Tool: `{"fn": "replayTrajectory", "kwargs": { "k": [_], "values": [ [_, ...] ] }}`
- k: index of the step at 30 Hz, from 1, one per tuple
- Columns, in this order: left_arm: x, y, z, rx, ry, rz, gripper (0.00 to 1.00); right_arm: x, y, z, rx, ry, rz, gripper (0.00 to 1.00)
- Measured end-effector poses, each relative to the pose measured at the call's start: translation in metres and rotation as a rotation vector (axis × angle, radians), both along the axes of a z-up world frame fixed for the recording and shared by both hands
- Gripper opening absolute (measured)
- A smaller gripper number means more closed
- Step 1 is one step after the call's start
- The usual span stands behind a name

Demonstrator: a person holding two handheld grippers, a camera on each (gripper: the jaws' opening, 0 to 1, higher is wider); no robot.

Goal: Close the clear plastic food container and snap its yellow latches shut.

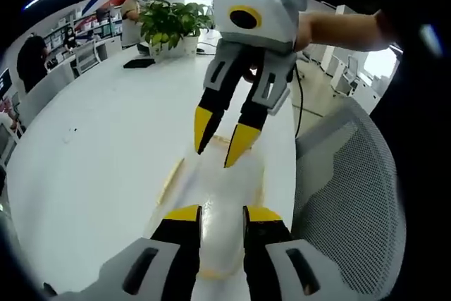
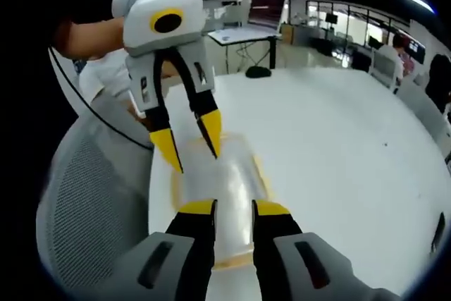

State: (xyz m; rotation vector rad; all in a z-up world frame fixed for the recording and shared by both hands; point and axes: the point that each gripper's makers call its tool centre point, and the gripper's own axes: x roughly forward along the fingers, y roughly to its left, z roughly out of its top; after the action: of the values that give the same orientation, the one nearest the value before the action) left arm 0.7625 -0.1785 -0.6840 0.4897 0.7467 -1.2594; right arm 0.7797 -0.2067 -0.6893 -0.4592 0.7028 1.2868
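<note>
Yellow-tipped jaws of the left gripper (image 1: 222, 218) sit right at the bottom of the left gripper view, parted a bit, with the clear container (image 1: 215, 202) lying between and under them. Can't tell if they're actually pressing on it or just hovering. Same deal in the right gripper view: the right gripper (image 2: 234, 209) has its jaws slightly apart over the near end of the container (image 2: 218, 181), contact unclear.

Each gripper faces the other across the container. Its long axis runs straight away from either gripper, so one works at each short end. Yellowish trim (image 2: 262, 170) shows along its sides, pretty blurry, so latch state is hard to call.

Room-wise: the container sits close to the edge of the white surface (image 1: 91, 160). A grey mesh chair (image 1: 352, 195) is just past that edge, right of the left gripper and left of the right one. On the other side the surface is wide open. A potted plant (image 1: 171, 26) stands well beyond the far gripper in the left gripper view.
</note>
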Motion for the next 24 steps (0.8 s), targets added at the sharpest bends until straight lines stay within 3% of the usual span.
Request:
{"fn": "replayTrajectory", "kwargs": {
  "k": [7,24],
  "values": [
    [-0.006,-0.011,-0.003,-0.002,-0.018,-0.066,0.14,0.009,0.01,-0.003,-0.016,-0.023,0.029,0.12],
    [-0.02,-0.026,-0.007,-0.019,-0.063,-0.163,0.16,0.021,0.023,-0.011,-0.03,-0.022,0.076,0.25]
  ]
}}
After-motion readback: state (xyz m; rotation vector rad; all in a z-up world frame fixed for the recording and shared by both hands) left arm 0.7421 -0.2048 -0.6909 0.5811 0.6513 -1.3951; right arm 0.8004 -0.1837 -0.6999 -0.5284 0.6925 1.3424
